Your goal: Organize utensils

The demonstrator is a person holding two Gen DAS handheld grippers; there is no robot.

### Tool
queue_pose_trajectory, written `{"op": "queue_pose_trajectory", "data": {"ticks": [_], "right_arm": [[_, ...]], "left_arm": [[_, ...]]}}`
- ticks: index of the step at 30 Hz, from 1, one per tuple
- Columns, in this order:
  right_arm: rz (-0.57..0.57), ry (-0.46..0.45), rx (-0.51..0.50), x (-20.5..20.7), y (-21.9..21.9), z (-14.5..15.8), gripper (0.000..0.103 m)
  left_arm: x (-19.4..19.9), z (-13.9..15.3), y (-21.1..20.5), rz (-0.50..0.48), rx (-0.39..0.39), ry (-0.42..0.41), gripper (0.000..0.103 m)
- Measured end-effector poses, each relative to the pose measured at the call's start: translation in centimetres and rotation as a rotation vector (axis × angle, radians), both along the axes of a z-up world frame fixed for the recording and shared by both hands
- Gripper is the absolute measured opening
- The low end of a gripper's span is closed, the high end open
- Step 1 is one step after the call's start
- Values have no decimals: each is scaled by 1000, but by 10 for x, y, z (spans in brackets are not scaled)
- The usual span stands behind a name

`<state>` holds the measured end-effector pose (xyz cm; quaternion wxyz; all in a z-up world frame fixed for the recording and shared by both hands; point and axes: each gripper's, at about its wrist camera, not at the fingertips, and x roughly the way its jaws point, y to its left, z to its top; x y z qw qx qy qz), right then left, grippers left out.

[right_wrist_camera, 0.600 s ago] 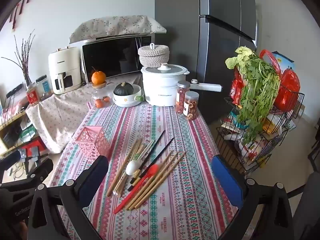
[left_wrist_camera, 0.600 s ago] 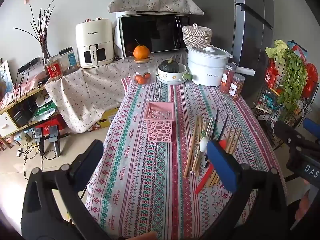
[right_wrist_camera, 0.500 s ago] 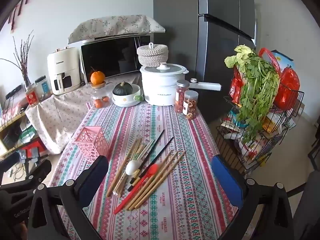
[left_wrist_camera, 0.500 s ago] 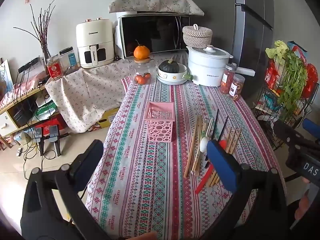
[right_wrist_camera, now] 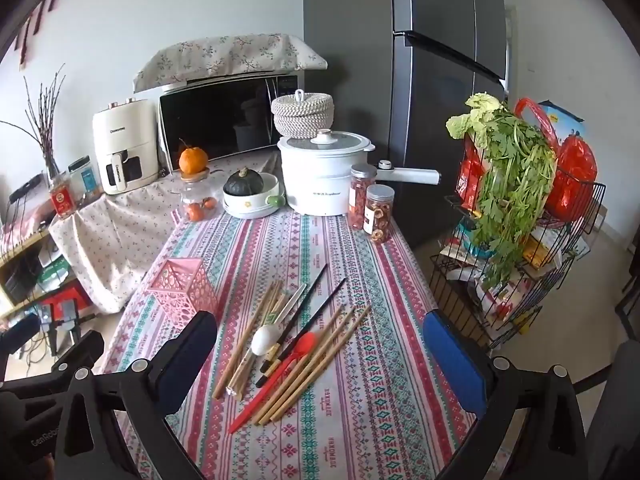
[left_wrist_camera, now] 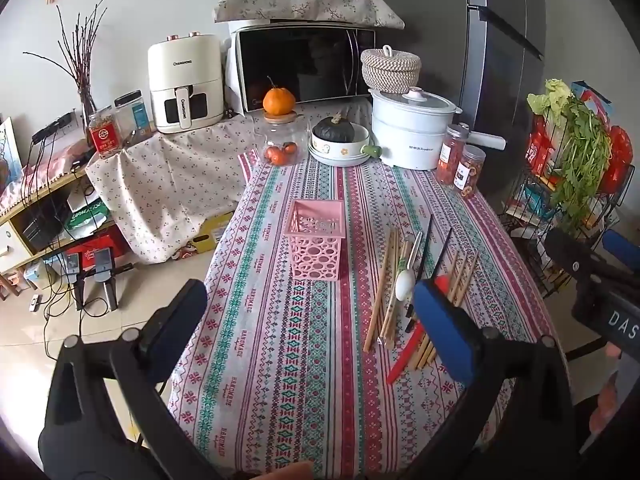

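On the patterned tablecloth, the chopsticks, white spoon and red spoon lie loose in one pile, just right of the upright pink basket. The left gripper and right gripper hover above the table, each with fingers spread wide and holding nothing.
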<state>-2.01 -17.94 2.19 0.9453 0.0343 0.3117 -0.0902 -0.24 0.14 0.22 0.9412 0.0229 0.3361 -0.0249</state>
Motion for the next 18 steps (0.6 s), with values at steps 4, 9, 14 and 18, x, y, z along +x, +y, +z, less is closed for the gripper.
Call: {"op": "queue_pose_trajectory", "data": {"ticks": [4, 9, 14, 18], "right_arm": [[-1, 3, 3, 0, -1, -1, 103], [-3, 2, 4, 0, -1, -1, 103], [-3, 1, 4, -1, -1, -1, 103], [-3, 1, 4, -1, -1, 0, 103]], "left_arm": [[0, 0, -1, -1, 0, 1, 102], [2, 0, -2, -4, -1, 6, 102], [1, -1, -2, -2, -2, 4, 102], [1, -1, -2, -3, -1, 3, 102]]}}
